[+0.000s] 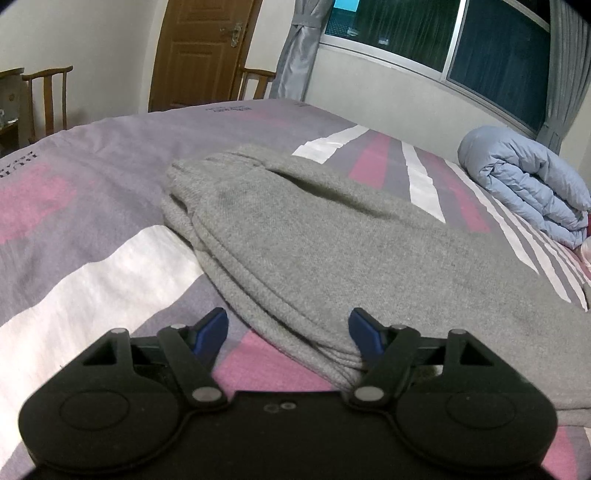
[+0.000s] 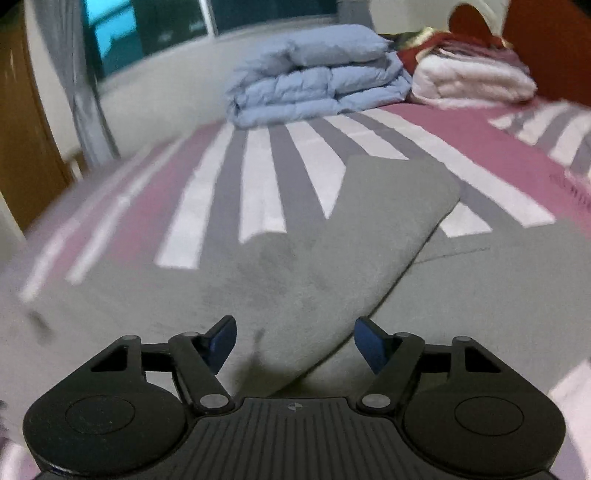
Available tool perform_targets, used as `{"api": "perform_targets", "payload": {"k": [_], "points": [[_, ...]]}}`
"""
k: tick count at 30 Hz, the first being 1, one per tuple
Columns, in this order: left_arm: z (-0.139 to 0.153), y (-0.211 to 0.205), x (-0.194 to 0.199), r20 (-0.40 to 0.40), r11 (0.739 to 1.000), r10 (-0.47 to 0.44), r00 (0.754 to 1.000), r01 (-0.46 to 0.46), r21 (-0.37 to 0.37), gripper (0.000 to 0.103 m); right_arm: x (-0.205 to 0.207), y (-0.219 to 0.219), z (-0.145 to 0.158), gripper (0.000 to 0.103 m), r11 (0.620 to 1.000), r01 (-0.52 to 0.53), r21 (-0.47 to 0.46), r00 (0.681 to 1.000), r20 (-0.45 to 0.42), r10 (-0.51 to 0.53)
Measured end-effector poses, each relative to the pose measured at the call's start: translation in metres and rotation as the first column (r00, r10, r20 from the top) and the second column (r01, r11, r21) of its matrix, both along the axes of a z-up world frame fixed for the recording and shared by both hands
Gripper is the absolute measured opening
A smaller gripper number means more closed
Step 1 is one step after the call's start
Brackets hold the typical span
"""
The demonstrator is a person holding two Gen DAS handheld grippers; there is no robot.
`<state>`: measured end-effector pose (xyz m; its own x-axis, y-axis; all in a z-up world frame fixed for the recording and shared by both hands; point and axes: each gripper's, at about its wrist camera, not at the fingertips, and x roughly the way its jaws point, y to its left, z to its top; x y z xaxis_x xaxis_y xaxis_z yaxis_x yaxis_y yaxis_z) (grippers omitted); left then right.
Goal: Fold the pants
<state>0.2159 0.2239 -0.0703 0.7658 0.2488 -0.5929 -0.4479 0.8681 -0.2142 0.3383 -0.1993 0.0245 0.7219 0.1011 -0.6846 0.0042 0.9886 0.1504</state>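
Grey pants [image 1: 314, 236] lie on a bed sheet [image 1: 92, 206] striped in pink, white and purple, with their ribbed waistband at the far left. My left gripper [image 1: 290, 330] hovers at their near folded edge, open; the fabric edge runs between the blue pads and its right fingertip [image 1: 364, 332] sits over the cloth. In the blurred right wrist view, a folded flap of the pants [image 2: 332, 258] lies slantwise over the rest of the grey cloth. My right gripper [image 2: 295, 341] is open just above that flap, its pads apart and gripping nothing.
A folded light-blue duvet [image 1: 528, 184] [image 2: 317, 74] sits at the far side of the bed, with folded white and pink blankets [image 2: 469, 77] beside it. Beyond the bed are a wooden door [image 1: 199, 51], chairs [image 1: 48, 96], a window [image 1: 443, 33] and grey curtains [image 1: 299, 48].
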Motion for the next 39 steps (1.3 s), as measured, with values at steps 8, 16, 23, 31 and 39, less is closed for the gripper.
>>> {"api": "perform_targets", "payload": {"k": [8, 16, 23, 31, 39], "points": [[0.000, 0.000, -0.002, 0.008, 1.000, 0.002, 1.000, -0.002, 0.006, 0.067, -0.075, -0.047, -0.009, 0.005, 0.985, 0.034, 0.169, 0.999, 0.018, -0.038], [-0.001, 0.000, -0.003, 0.012, 1.000, 0.002, 1.000, -0.002, 0.006, 0.067, -0.086, -0.059, -0.001, 0.035, 0.985, 0.057, 0.162, 0.996, 0.063, -0.067], [-0.001, -0.002, -0.004, 0.013, 1.000, 0.003, 1.000, -0.003, 0.007, 0.067, -0.040, -0.036, 0.005, 0.035, 0.990, -0.054, -0.128, 0.992, 0.103, 0.068], [-0.001, -0.003, -0.003, 0.011, 1.000, 0.003, 1.000, -0.004, 0.011, 0.067, 0.003, -0.028, -0.014, 0.030, 0.947, -0.108, -0.302, 0.992, 0.029, 0.122], [-0.001, -0.004, -0.007, 0.026, 1.000, 0.023, 0.999, -0.023, 0.019, 0.071, -0.059, -0.136, -0.005, 0.004, 0.971, 0.182, 0.154, 0.982, 0.018, -0.187]]}}
